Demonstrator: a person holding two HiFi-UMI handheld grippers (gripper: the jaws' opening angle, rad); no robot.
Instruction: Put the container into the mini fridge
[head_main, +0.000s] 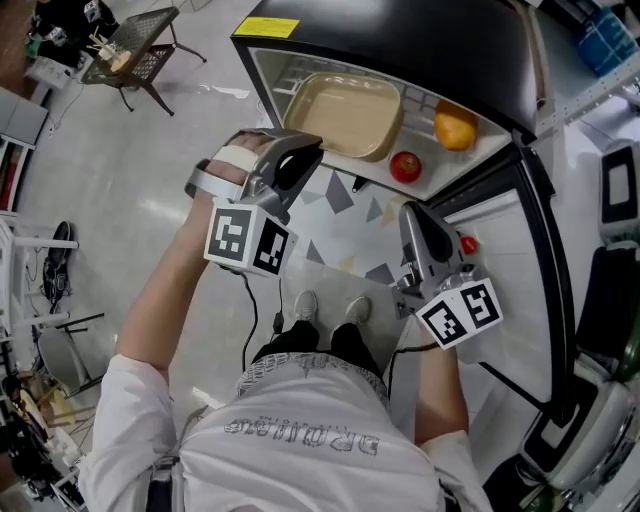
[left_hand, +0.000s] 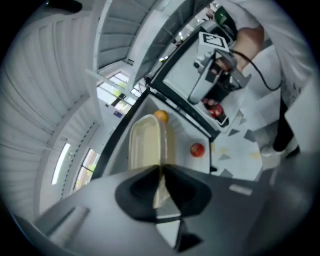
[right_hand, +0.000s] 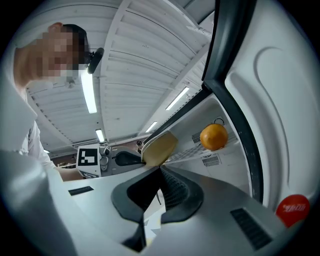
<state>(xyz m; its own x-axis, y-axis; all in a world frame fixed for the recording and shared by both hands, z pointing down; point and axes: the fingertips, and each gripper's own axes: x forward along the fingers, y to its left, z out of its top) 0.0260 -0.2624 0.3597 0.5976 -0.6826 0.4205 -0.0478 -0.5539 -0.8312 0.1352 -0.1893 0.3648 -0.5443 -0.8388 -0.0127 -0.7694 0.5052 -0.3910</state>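
A beige rectangular container (head_main: 345, 112) (left_hand: 145, 145) (right_hand: 160, 147) rests on the wire shelf of the open mini fridge (head_main: 400, 40). My left gripper (head_main: 303, 152) (left_hand: 161, 170) is shut on the container's near rim, at the shelf's left side. On the same shelf, an orange (head_main: 455, 128) (right_hand: 214, 136) lies to the right and a red fruit (head_main: 405, 166) (left_hand: 197, 149) sits at the front edge. My right gripper (head_main: 415, 215) (right_hand: 160, 169) hangs just in front of the shelf beside the open door (head_main: 520, 260). Its jaws are closed with nothing visible between them.
The fridge door stands open to the right, with a red round object (head_main: 467, 244) (right_hand: 293, 210) on its inner side. The person's shoes (head_main: 330, 308) stand on terrazzo floor in front of the fridge. A mesh side table (head_main: 140, 45) is far left. Cluttered shelving lines the right.
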